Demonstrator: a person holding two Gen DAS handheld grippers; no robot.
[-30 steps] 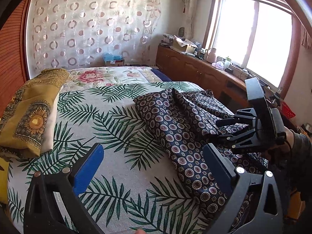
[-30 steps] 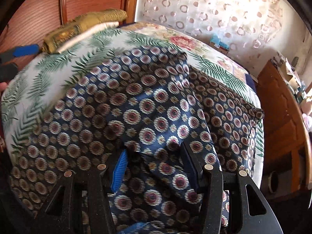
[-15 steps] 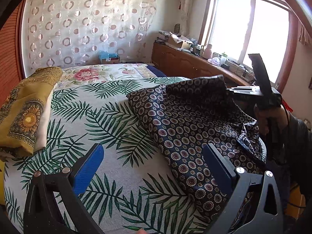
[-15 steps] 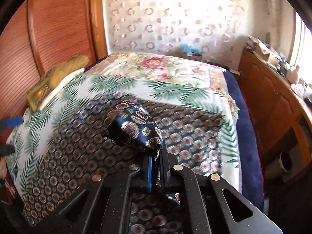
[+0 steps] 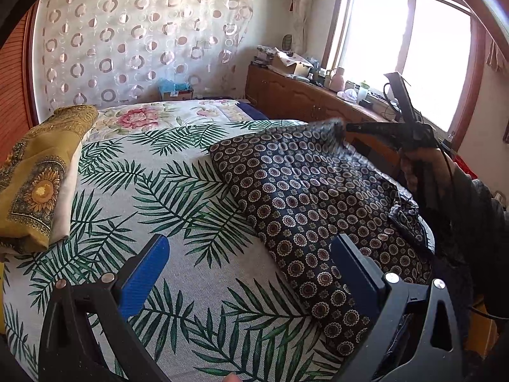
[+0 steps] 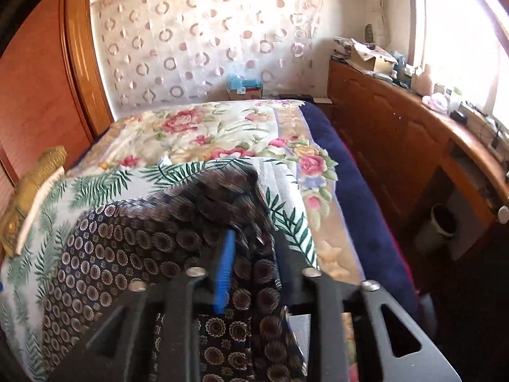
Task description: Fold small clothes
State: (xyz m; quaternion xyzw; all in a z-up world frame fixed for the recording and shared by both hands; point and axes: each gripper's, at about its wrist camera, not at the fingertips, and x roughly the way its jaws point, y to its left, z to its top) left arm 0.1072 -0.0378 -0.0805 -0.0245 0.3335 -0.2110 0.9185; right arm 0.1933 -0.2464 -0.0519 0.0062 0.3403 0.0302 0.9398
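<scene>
A dark navy garment with round medallion print (image 5: 305, 197) lies on the right side of a bed with a palm-leaf sheet (image 5: 152, 184). My right gripper (image 6: 251, 238) is shut on a fold of this garment (image 6: 133, 248) and holds that edge lifted off the bed; it shows in the left wrist view (image 5: 350, 126) with the cloth stretched up to it. My left gripper (image 5: 251, 264) is open and empty, low over the sheet near the garment's near edge, touching nothing.
A folded yellow patterned cloth (image 5: 35, 175) lies at the bed's left edge. A floral quilt (image 6: 203, 130) covers the far end. A wooden cabinet (image 6: 397, 133) with clutter runs along the right under the window. A bin (image 6: 440, 226) stands on the floor.
My right gripper closed on the garment and lifted its edge up and toward the far right, pulling the cloth taut. My left gripper stayed open and almost still.
</scene>
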